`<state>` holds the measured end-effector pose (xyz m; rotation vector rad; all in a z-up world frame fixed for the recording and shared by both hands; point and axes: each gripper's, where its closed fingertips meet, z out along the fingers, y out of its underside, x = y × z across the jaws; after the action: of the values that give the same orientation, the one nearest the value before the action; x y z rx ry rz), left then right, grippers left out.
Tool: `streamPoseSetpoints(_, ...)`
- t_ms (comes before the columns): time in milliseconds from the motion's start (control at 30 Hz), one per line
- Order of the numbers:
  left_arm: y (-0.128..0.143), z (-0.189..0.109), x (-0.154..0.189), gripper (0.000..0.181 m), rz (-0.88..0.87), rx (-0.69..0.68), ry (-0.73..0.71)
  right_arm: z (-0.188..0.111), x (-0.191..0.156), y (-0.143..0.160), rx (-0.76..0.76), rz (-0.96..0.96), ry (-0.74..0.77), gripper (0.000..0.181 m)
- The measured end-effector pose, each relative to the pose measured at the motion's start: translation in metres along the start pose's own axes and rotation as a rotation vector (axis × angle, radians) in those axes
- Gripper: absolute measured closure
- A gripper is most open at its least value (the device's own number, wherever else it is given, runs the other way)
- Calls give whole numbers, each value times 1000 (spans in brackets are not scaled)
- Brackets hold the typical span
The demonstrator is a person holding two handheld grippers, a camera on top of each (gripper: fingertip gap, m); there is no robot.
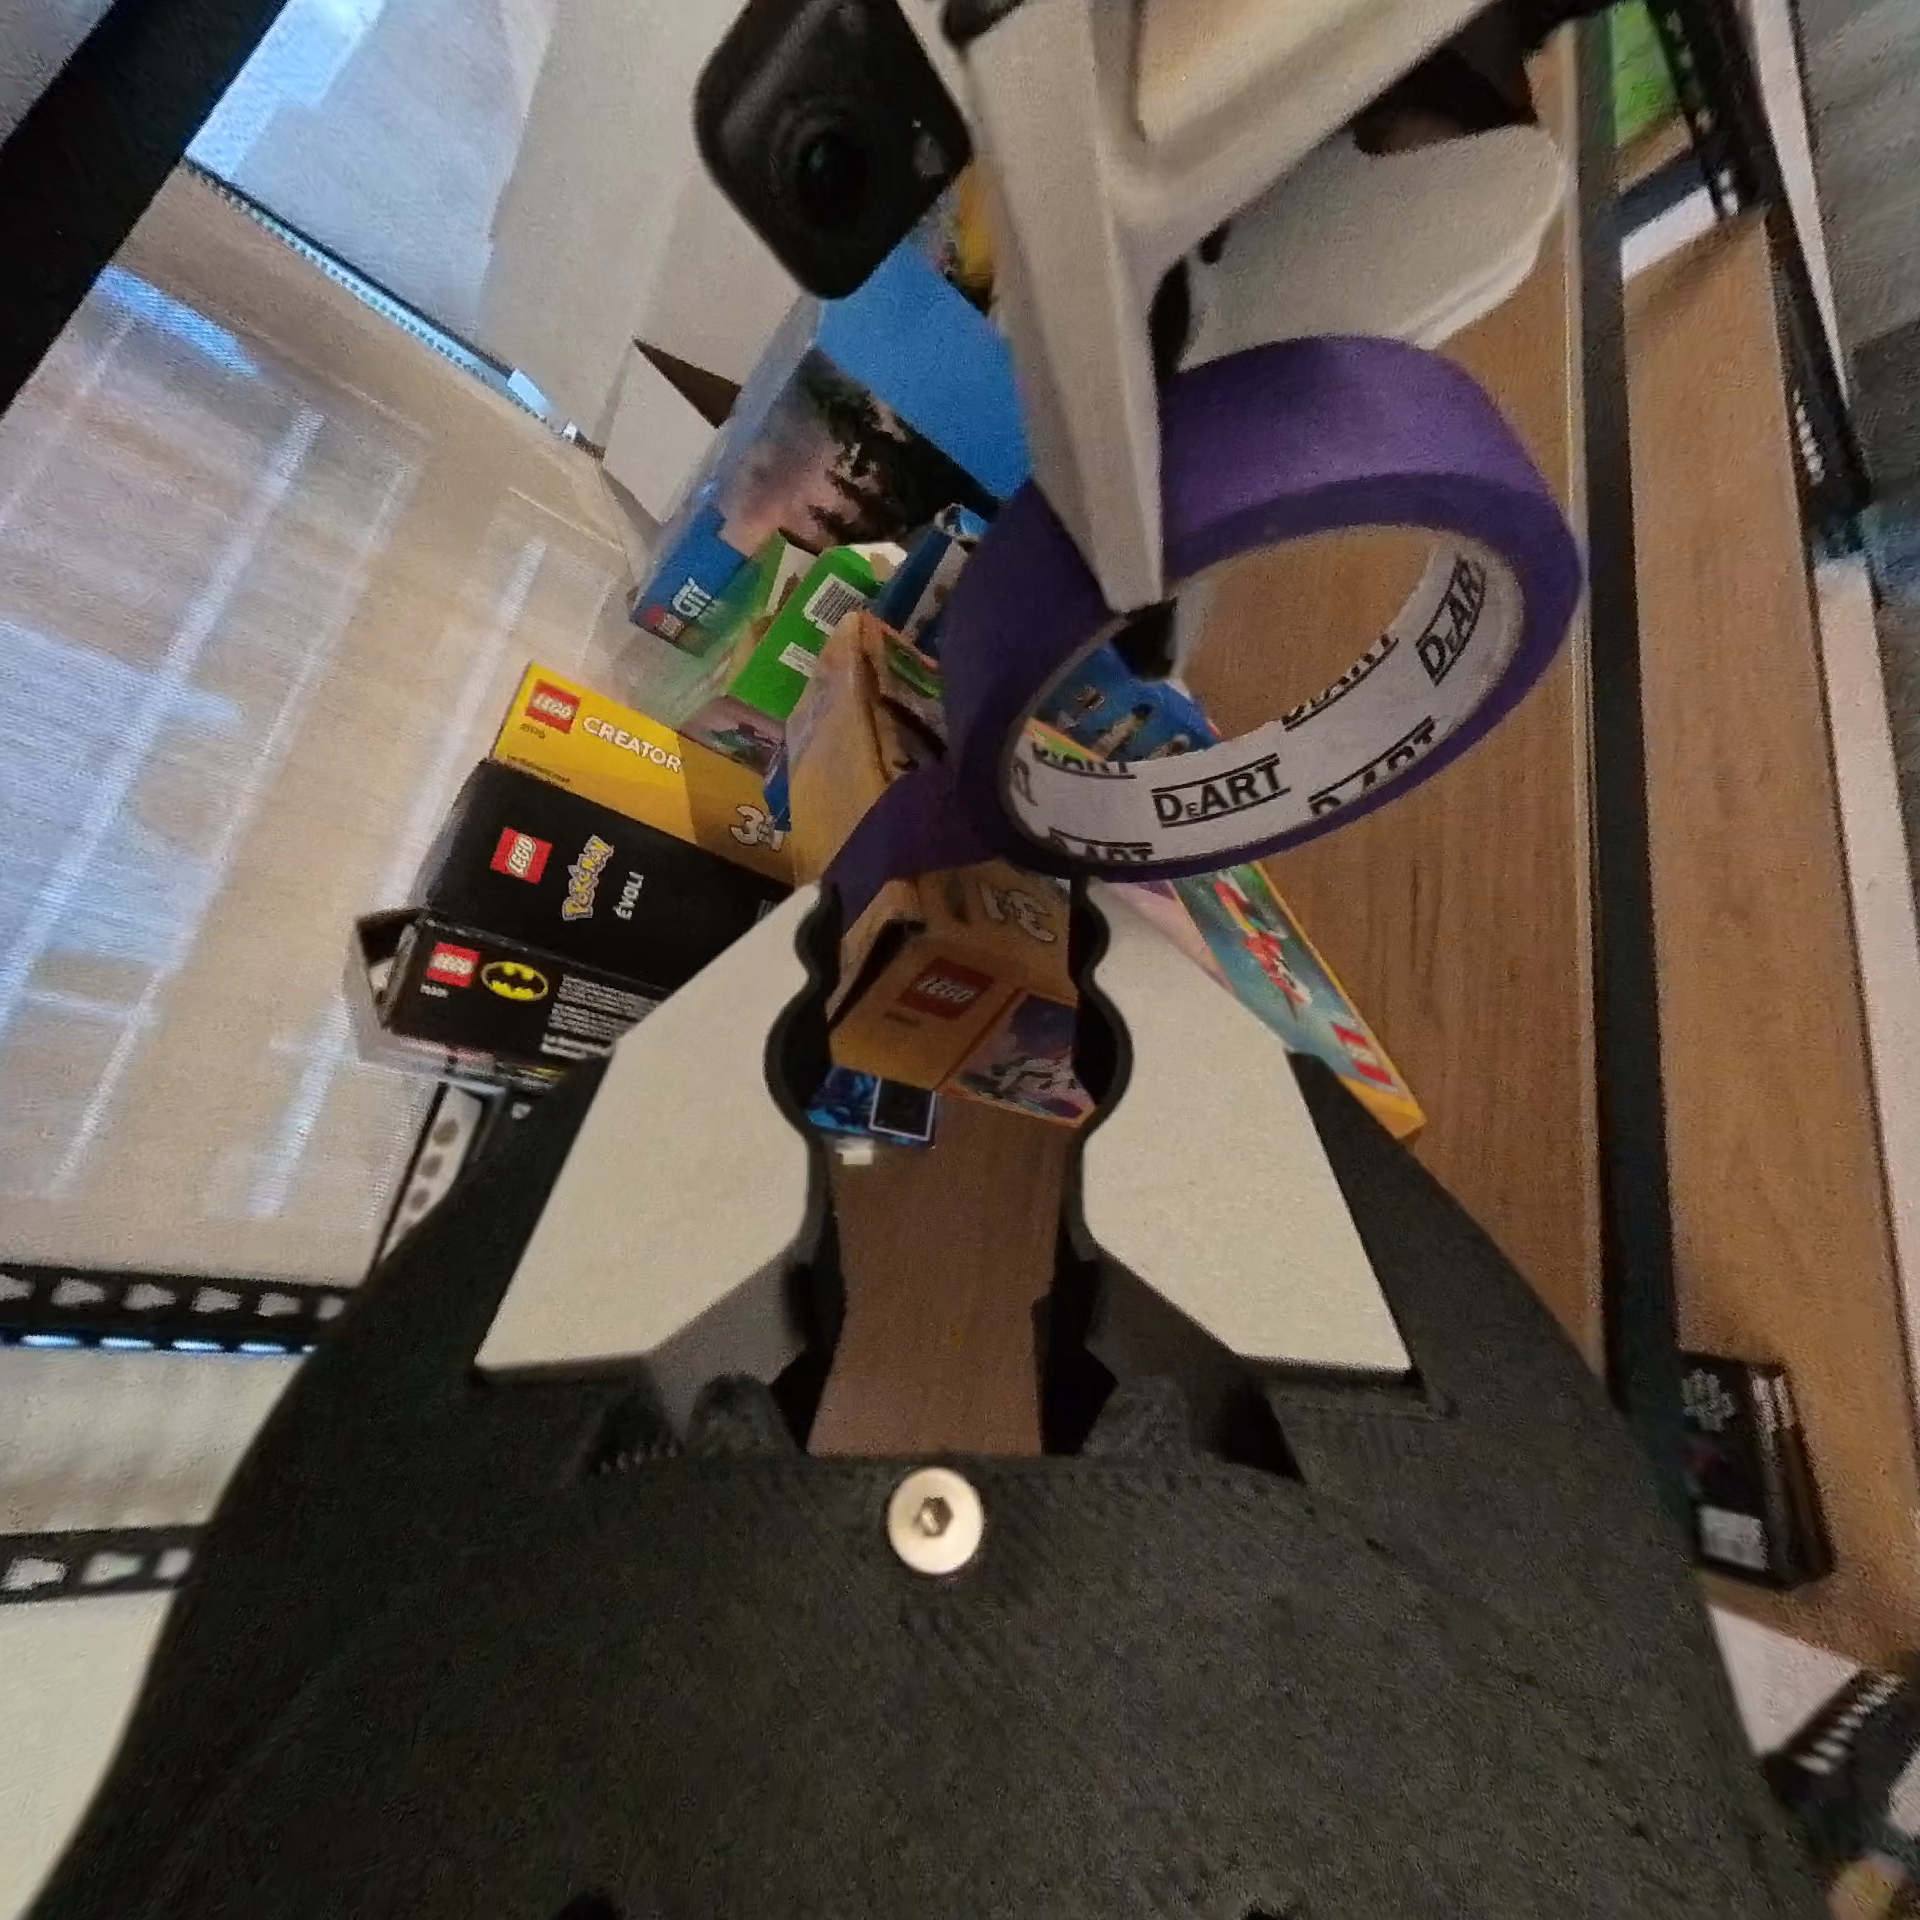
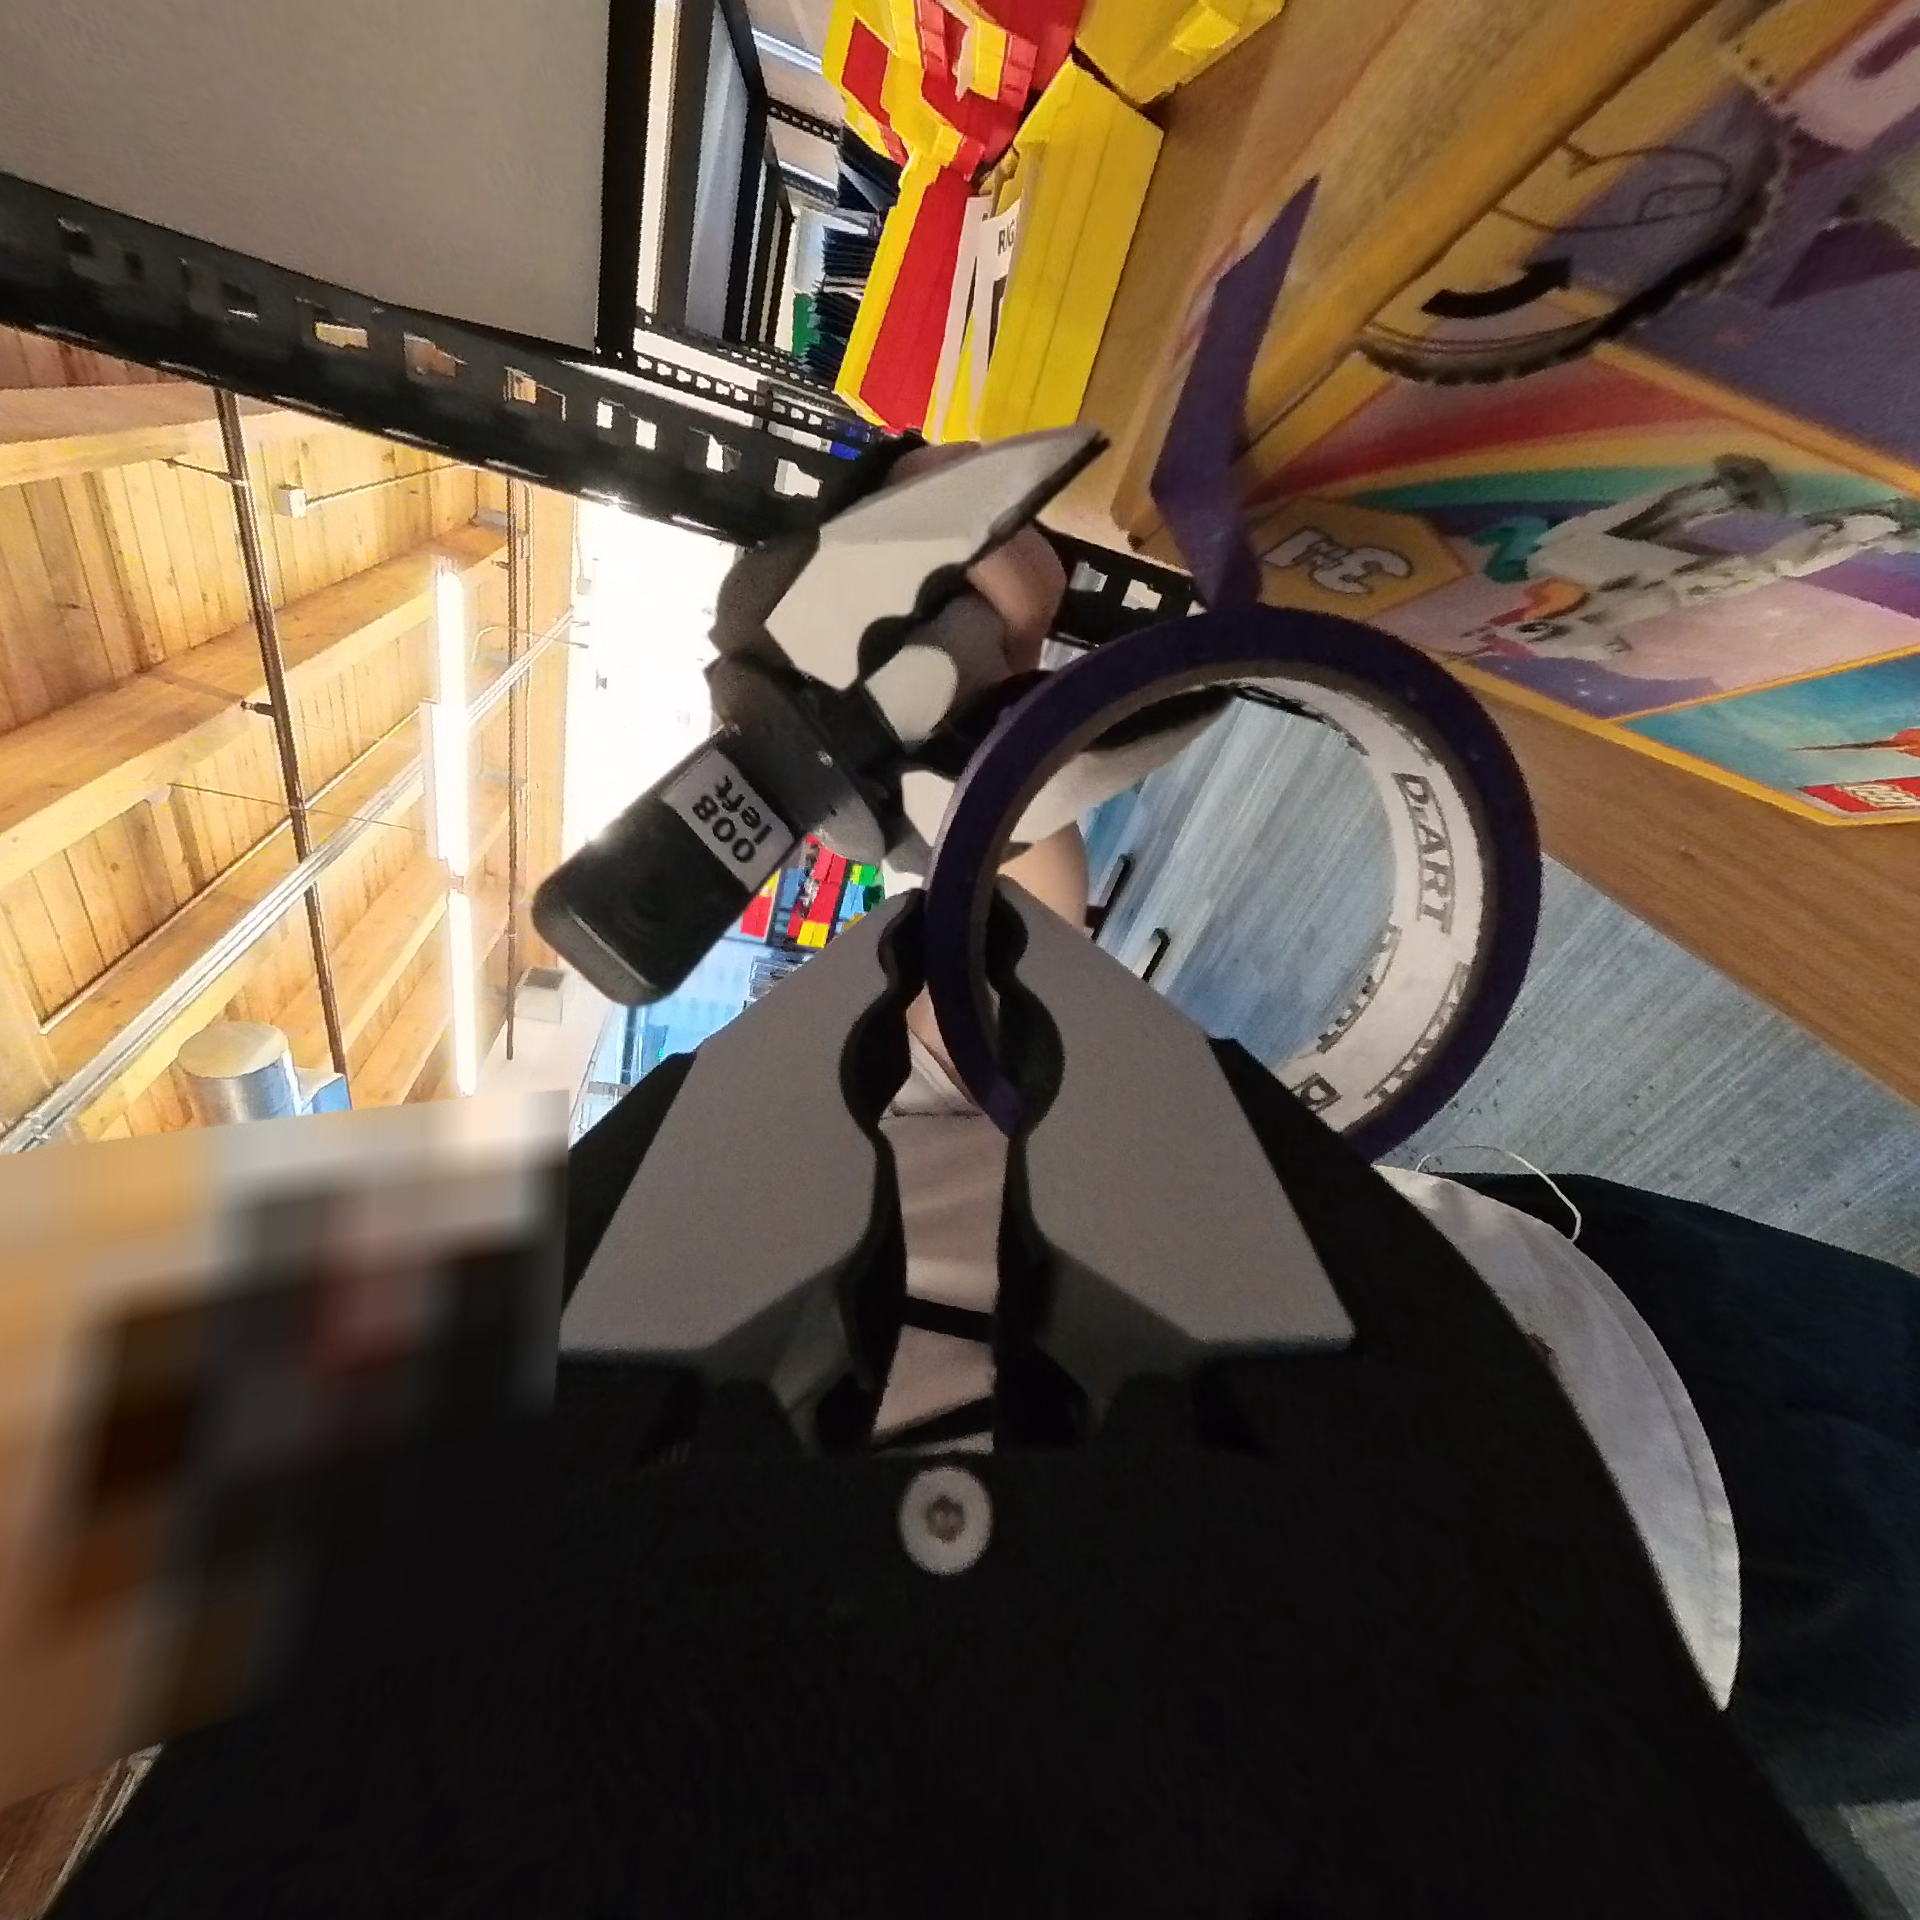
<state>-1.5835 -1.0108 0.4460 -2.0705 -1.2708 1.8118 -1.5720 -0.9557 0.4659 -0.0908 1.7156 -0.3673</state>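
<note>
My right gripper (image 2: 966, 914) is pinching a roll of purple tape (image 2: 1496, 831). One finger is inside the ring and one is outside, so the tongs are squeezed narrow on the wall of the roll. The roll is up in the air, just above the wooden shelf (image 1: 1455, 1039) and close to the toy boxes.

A loose strip of tape (image 1: 997, 623) hangs off the roll. In the left wrist view it runs down to the tips of my left gripper (image 1: 951, 904). I cannot tell if it touches them. The left tongs are a little way apart and nothing sits between them. I can see a yellow box (image 1: 935, 997) through the gap.

A pile of toy boxes (image 1: 623, 862) is on the shelf past the left gripper: black ones, a yellow one, green and blue ones.

In the right wrist view a flat box with a unicorn picture (image 2: 1558, 468) lies on the shelf, just beside the roll. A black metal bar with holes (image 2: 416, 353) runs across behind
</note>
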Motion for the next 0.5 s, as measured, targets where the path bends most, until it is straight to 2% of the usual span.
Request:
streamPoseSetpoints(233, 4, 11, 9, 133, 175, -48, 42, 0, 1, 2, -12, 13, -17, 173)
streamPoseSetpoints(433, 6, 15, 3, 128, 204, -59, -11, 2, 4, 5, -12, 20, -31, 173)
streamPoseSetpoints(500, 9, 17, 7, 127, 200, -73, 18, 2, 5, 5, -12, 21, -35, 173)
